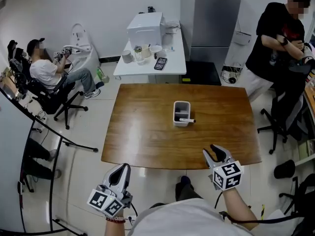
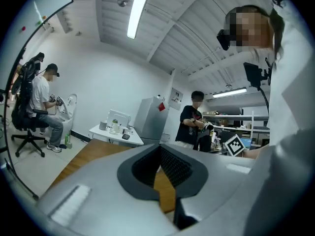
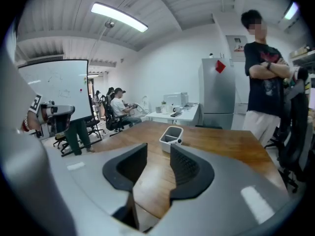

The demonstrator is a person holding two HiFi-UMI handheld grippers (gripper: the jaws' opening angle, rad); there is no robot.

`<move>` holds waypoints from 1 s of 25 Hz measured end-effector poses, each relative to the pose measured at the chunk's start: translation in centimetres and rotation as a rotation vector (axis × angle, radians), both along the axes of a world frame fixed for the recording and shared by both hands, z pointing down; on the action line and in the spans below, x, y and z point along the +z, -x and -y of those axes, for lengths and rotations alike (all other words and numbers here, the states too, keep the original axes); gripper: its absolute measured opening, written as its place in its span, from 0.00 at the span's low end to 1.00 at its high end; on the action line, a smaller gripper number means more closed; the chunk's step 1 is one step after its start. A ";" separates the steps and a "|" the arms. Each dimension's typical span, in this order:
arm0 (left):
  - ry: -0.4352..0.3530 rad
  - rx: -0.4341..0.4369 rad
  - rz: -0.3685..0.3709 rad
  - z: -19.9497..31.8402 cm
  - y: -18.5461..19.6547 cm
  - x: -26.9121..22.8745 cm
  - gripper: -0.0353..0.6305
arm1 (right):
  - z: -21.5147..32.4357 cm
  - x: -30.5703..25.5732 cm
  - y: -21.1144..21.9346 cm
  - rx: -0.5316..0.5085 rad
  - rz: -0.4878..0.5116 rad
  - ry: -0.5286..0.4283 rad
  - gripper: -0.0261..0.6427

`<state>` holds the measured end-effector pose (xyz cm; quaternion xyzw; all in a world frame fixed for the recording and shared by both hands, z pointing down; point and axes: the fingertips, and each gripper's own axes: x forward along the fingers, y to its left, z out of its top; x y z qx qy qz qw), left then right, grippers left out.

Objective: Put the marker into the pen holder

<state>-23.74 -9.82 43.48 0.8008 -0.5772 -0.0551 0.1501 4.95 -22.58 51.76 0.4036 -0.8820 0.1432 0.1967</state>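
A white pen holder (image 1: 175, 113) stands near the middle of the brown table (image 1: 142, 136). The marker (image 1: 187, 120), white with a dark end, rests in it and pokes out over its right rim. In the right gripper view the pen holder (image 3: 170, 135) is ahead with the marker's dark end (image 3: 180, 141) at its rim. My right gripper (image 1: 217, 154) hangs over the table's near edge, open and empty, as the right gripper (image 3: 158, 156) also shows in its own view. My left gripper (image 1: 121, 173) is off the near left corner; the left gripper (image 2: 158, 149) has its tips together and holds nothing.
Beyond the table is a white side table (image 1: 172, 63) with a white box, cups and a phone. A person sits on an office chair (image 1: 54, 100) at the far left by a glass partition. Another person (image 1: 275, 48) stands at the right beside a black chair (image 1: 285, 117).
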 end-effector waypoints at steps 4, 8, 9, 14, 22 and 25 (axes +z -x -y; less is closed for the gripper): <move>0.001 0.075 0.014 -4.1 0.5 0.9 0.04 | -5.6 -1.0 0.2 0.090 0.030 -0.047 0.24; -0.016 0.175 0.012 -6.8 -0.6 1.3 0.04 | -11.5 -1.6 0.1 0.120 0.027 -0.074 0.24; -0.019 0.193 0.008 -7.4 -0.9 1.2 0.04 | -12.8 -1.8 0.0 0.123 0.026 -0.076 0.24; -0.058 0.261 0.009 -10.3 -3.3 0.0 0.04 | -17.1 -4.4 -1.8 0.136 0.049 -0.141 0.24; -0.091 0.267 0.027 -14.6 -6.8 -2.0 0.04 | -21.2 -7.7 -3.2 0.104 0.128 -0.224 0.24; -0.092 0.267 0.041 -16.0 -9.0 -2.7 0.04 | -23.2 -8.0 -4.9 0.095 0.145 -0.224 0.24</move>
